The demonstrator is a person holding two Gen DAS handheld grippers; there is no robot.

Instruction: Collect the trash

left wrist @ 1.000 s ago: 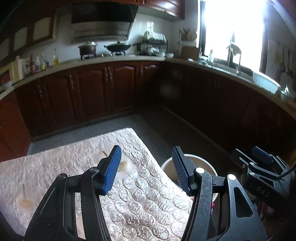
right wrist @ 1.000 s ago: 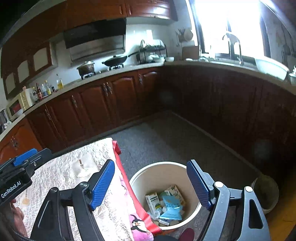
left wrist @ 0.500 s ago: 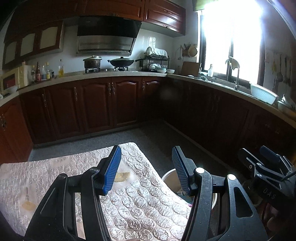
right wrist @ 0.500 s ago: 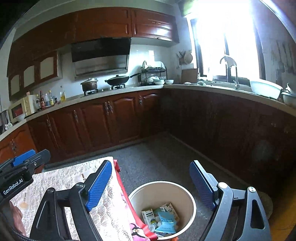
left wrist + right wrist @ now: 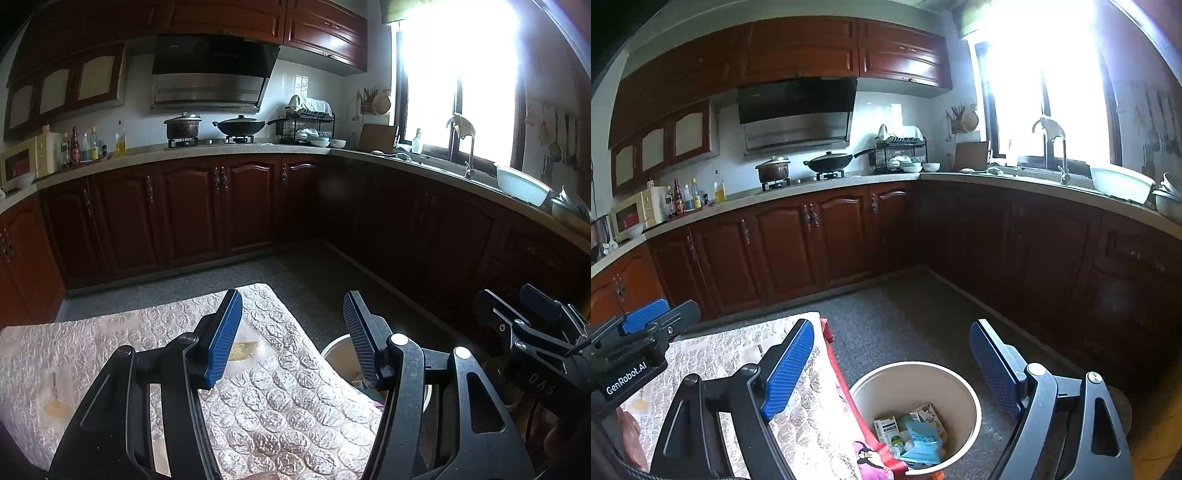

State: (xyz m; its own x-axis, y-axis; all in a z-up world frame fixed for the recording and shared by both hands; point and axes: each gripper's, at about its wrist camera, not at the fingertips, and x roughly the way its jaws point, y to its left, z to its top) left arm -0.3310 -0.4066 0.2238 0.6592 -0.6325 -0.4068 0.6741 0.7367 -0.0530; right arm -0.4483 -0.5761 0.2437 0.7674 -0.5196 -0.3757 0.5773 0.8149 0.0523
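A cream trash bin (image 5: 971, 391) stands on the floor beside the table corner, holding small cartons and a blue packet (image 5: 919, 439). My right gripper (image 5: 892, 354) hovers above it, open wide, with nothing between its blue pads. In the left wrist view my left gripper (image 5: 291, 332) is open and empty over the table's cloth-covered corner (image 5: 295, 398), and the bin's rim (image 5: 336, 349) peeks out behind its right finger. The right gripper (image 5: 532, 332) shows at that view's right edge, and the left gripper (image 5: 646, 321) at the left edge of the right wrist view.
A pale embossed cloth (image 5: 713, 354) over a red one (image 5: 849, 398) covers the table. Grey floor (image 5: 905, 314) runs to dark wood cabinets (image 5: 783, 251) on the far and right sides. The counter holds a pot (image 5: 774, 170), a wok (image 5: 831, 160), a dish rack and a sink tap (image 5: 1052, 147).
Both views have tilted upward, so the bin and table sit lower in frame and more wall shows. The right gripper's jaws stand a little wider than before. The left jaws are unchanged.
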